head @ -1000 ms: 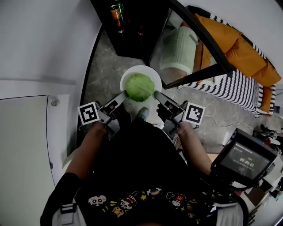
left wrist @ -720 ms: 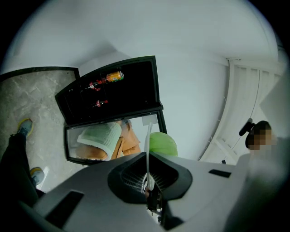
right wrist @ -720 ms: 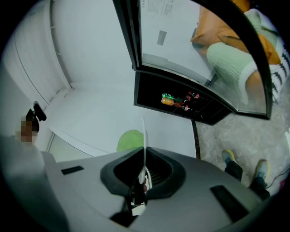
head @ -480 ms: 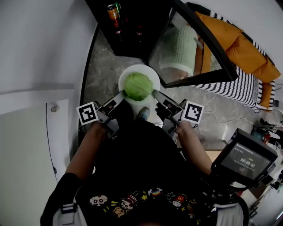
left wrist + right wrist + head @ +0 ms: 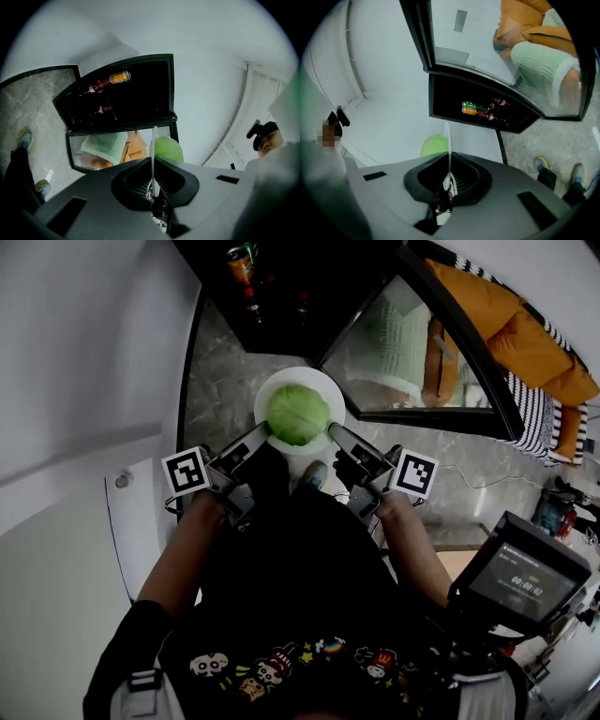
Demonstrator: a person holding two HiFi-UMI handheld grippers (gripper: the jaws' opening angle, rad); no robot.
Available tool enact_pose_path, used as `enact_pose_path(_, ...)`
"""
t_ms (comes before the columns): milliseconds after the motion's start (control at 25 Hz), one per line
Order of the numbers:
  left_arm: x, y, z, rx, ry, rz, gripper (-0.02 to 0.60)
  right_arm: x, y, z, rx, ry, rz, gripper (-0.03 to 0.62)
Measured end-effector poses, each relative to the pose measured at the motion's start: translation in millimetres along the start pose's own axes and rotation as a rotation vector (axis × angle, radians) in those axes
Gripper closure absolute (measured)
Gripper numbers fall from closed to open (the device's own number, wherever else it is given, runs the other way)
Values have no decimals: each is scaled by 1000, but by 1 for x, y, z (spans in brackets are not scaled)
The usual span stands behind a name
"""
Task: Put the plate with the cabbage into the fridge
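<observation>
While the left gripper [image 5: 262, 433] and right gripper [image 5: 334, 433] clamp their fingers on the plate [image 5: 300, 376] at 8 and 4 o'clock, cabbage [image 5: 298, 414] centred, the open fridge [image 5: 286, 320] lies at 12 o'clock.

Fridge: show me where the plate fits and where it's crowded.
In the left gripper view, bare-looking room for the plate: the dark stretch of the fridge right of the bottles, above the glass door. Crowded: the left end, around the can and bottles.
</observation>
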State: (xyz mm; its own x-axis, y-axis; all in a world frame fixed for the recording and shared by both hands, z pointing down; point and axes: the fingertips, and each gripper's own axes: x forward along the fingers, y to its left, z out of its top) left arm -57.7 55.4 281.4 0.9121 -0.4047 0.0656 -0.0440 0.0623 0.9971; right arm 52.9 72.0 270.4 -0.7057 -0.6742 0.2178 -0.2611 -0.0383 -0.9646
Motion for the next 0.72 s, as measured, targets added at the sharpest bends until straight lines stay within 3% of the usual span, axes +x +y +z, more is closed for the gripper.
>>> enact_pose_path(520,4,-4,1,1,34,14,572,-3,1,2,21,-30,-6,574)
enact_pose_path(720,-3,-9,-3,63,-36,22,572,0,3,0,-7,27,62,574)
